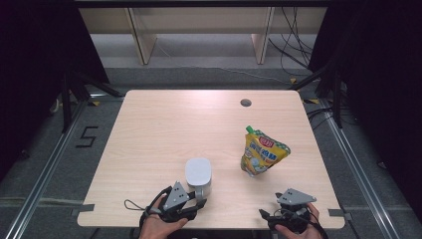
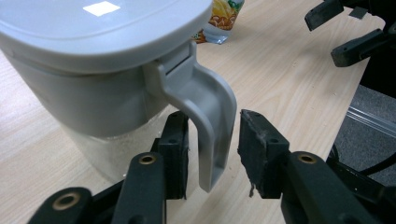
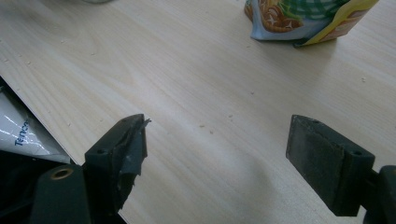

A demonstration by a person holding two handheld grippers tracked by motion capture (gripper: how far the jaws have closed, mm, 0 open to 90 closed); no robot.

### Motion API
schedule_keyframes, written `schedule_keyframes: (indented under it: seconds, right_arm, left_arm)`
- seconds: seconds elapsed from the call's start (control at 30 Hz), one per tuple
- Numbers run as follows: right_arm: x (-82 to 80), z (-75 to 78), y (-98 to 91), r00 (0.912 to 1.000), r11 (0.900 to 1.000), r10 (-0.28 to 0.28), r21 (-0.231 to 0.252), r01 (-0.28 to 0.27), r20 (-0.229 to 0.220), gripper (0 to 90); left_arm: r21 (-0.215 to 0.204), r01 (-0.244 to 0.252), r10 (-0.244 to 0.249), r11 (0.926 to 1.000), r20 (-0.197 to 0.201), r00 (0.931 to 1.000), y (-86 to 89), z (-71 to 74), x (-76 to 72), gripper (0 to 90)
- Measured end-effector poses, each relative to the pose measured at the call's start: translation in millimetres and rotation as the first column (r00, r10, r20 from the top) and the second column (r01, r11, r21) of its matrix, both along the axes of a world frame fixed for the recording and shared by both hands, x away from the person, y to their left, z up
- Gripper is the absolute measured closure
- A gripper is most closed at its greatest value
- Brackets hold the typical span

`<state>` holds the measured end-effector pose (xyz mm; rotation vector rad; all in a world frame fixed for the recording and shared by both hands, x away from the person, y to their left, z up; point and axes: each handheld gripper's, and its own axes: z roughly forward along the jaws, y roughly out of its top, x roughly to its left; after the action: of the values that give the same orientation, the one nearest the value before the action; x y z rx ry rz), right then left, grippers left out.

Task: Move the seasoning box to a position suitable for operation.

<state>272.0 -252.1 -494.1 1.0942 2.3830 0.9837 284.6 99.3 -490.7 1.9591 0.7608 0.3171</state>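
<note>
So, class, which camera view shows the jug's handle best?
The left gripper view: the handle is close up between the fingers, a small gap showing beside each. The high view shows the handle small and partly hidden. The right gripper view faces the bare table.

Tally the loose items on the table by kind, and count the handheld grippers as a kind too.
Grey lidded pitcher: 1
Yellow spouted pouch: 1
Handheld grippers: 2, the left gripper with its jaws around the pitcher's handle, the right gripper over bare table
Total: 4
</note>
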Motion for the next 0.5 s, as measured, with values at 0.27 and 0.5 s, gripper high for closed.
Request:
schedule_keyframes:
  seconds: [0.27, 0.5]
  right_arm:
    - [0.2, -0.3, 0.6, 1.0000, 1.0000, 0.001, -0.003, -0.001, -0.002, 21.5]
    - [-1.2, -0.4, 1.2, 0.9999, 0.9999, -0.012, 0.009, 0.012, -0.006, 21.5]
  left_arm:
    - [0.022, 0.021, -0.022, 0.9995, 0.014, 0.9997, -3.9, -1.1, 4.6, 71.2]
    - [0.024, 0.021, -0.021, 0.9995, -0.001, 0.9998, 5.2, -0.9, 5.0, 70.8]
